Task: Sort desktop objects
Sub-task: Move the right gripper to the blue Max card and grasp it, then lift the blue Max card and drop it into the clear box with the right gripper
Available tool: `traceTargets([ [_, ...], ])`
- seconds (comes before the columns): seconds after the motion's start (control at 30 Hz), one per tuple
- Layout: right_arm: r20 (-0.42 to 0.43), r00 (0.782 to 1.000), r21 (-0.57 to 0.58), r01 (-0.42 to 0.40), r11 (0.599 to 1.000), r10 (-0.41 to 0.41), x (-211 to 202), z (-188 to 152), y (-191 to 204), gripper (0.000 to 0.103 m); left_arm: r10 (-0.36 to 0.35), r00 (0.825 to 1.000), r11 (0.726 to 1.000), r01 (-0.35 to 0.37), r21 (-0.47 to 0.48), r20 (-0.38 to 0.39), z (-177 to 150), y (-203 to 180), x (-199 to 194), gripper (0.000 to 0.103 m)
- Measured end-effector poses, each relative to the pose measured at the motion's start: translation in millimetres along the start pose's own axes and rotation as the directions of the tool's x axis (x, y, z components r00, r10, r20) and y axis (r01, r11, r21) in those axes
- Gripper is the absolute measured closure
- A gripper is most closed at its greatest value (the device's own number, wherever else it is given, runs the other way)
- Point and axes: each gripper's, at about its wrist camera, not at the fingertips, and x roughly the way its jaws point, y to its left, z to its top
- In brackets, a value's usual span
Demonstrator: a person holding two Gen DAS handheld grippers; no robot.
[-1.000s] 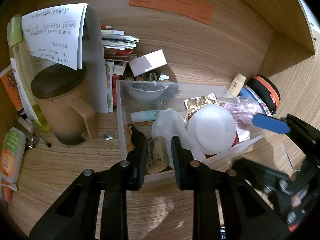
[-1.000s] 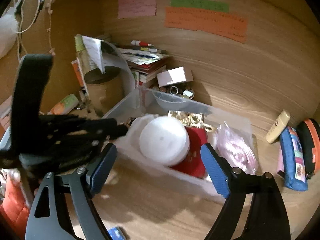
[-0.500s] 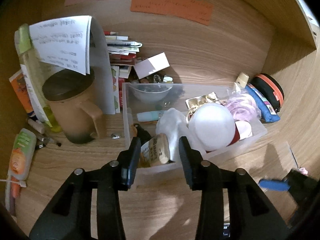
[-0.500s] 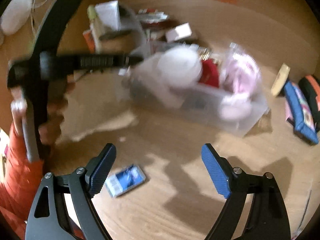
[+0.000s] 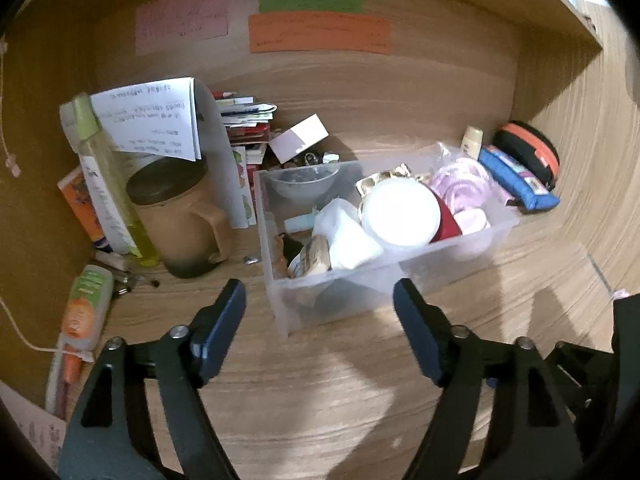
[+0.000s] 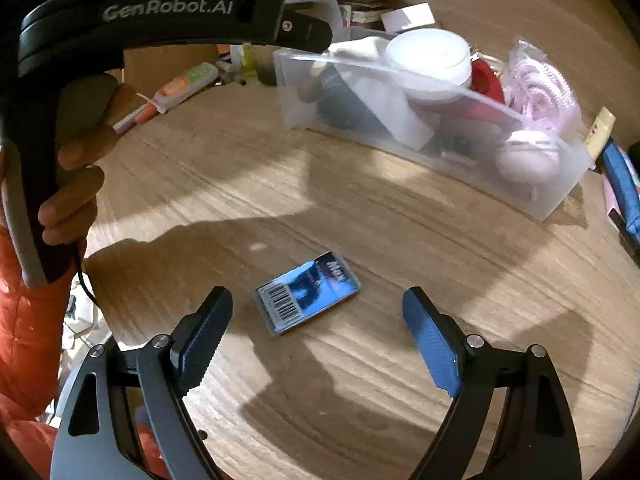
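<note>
A clear plastic bin (image 5: pixel 288 308) on the wooden desk holds a white round lid (image 5: pixel 402 212), white cloth, a small brown labelled item (image 5: pixel 314 256), a pink bundle and a small bowl. My left gripper (image 5: pixel 320 312) is open and empty, just in front of the bin's near corner. My right gripper (image 6: pixel 318 330) is open and empty, its fingers on either side of a flat blue card pack with a barcode (image 6: pixel 308 292) lying on the desk. The bin also shows in the right wrist view (image 6: pixel 552 196), behind the card pack.
A brown lidded mug (image 5: pixel 180 216), a yellow-green bottle (image 5: pixel 108 184), papers and stacked books stand left of the bin. A blue pouch (image 5: pixel 516 180) and black-orange case (image 5: pixel 528 148) lie to its right. An orange-green tube (image 5: pixel 82 308) lies at the left edge.
My left gripper let go of the brown labelled item in the bin, opened wide and drew back. My right gripper swung down from the bin to the blue card pack.
</note>
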Motion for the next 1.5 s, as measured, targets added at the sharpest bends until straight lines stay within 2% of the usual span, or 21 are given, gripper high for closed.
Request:
traceTargets([
  [0.1, 0.004, 1.0, -0.001, 0.012, 1.0, -0.012, 1, -3, 4, 0.018, 0.017, 1.0, 1.0, -0.017, 0.015, 0.001, -6, -4, -5, 0.013],
  [0.17, 0.012, 1.0, -0.012, 0.019, 1.0, -0.019, 1, -5, 7, 0.019, 0.021, 1.0, 1.0, -0.021, 0.02, 0.004, -9, -6, -6, 0.012],
  [0.27, 0.032, 0.999, -0.043, 0.037, 0.998, -0.035, -1, -8, 11, 0.03, 0.029, 1.0, 0.999, -0.029, 0.032, 0.004, -14, -8, -10, 0.011],
  [0.33, 0.041, 0.999, -0.044, 0.031, 0.999, -0.029, -2, -7, 9, 0.048, 0.028, 1.0, 0.999, -0.028, 0.03, 0.004, -17, -9, -12, 0.01],
  [0.37, 0.044, 0.999, -0.042, 0.027, 0.999, -0.025, -3, -6, 6, 0.052, 0.025, 1.0, 0.999, -0.025, 0.024, 0.003, -18, -8, -13, 0.01],
  [0.47, 0.043, 0.999, -0.036, 0.028, 0.999, -0.026, -4, -5, 5, 0.054, 0.022, 1.0, 1.0, -0.022, 0.0, -0.003, -22, -5, -15, 0.01],
  [0.5, 0.045, 0.999, -0.036, 0.028, 0.999, -0.026, -4, -5, 4, 0.061, 0.021, 1.0, 1.0, -0.021, -0.009, -0.006, -23, -4, -15, 0.01],
  [0.53, 0.049, 0.998, -0.039, 0.029, 0.999, -0.027, -4, -5, 5, 0.073, 0.02, 1.0, 1.0, -0.02, -0.014, -0.008, -25, -3, -15, 0.01],
  [0.83, 0.049, 0.998, 0.043, 0.029, 0.999, -0.031, -3, 7, -18, 0.078, 0.039, 0.999, 0.998, -0.04, -0.056, -0.027, -35, 8, -16, 0.01],
  [1.1, 0.087, 0.991, 0.115, 0.095, 0.989, -0.105, -15, 12, -47, 0.078, 0.014, 1.0, 0.997, -0.016, -0.081, -0.027, -43, 10, -22, 0.01],
  [1.2, 0.102, 0.988, 0.128, 0.1, 0.987, -0.113, -24, 15, -54, 0.096, -0.004, 1.0, 0.997, 0.002, -0.083, -0.028, -45, 8, -23, 0.01],
  [1.27, 0.112, 0.986, 0.134, 0.105, 0.985, -0.12, -29, 19, -57, 0.096, -0.019, 0.999, 0.996, 0.016, -0.083, -0.03, -46, 6, -21, 0.01],
  [1.4, 0.056, 0.993, 0.164, 0.092, 0.982, -0.103, -26, 16, -63, 0.093, -0.033, 0.999, 0.997, 0.03, -0.065, -0.041, -45, -2, -17, 0.01],
  [1.47, 0.03, 0.995, 0.19, 0.088, 0.978, -0.095, -20, 15, -67, 0.082, -0.04, 0.998, 0.998, 0.038, -0.052, -0.05, -46, -6, -13, 0.009],
  [1.5, 0.023, 0.994, 0.197, 0.099, 0.975, -0.105, -16, 15, -69, 0.067, -0.045, 0.997, 0.998, 0.043, -0.049, -0.056, -46, -8, -11, 0.009],
])
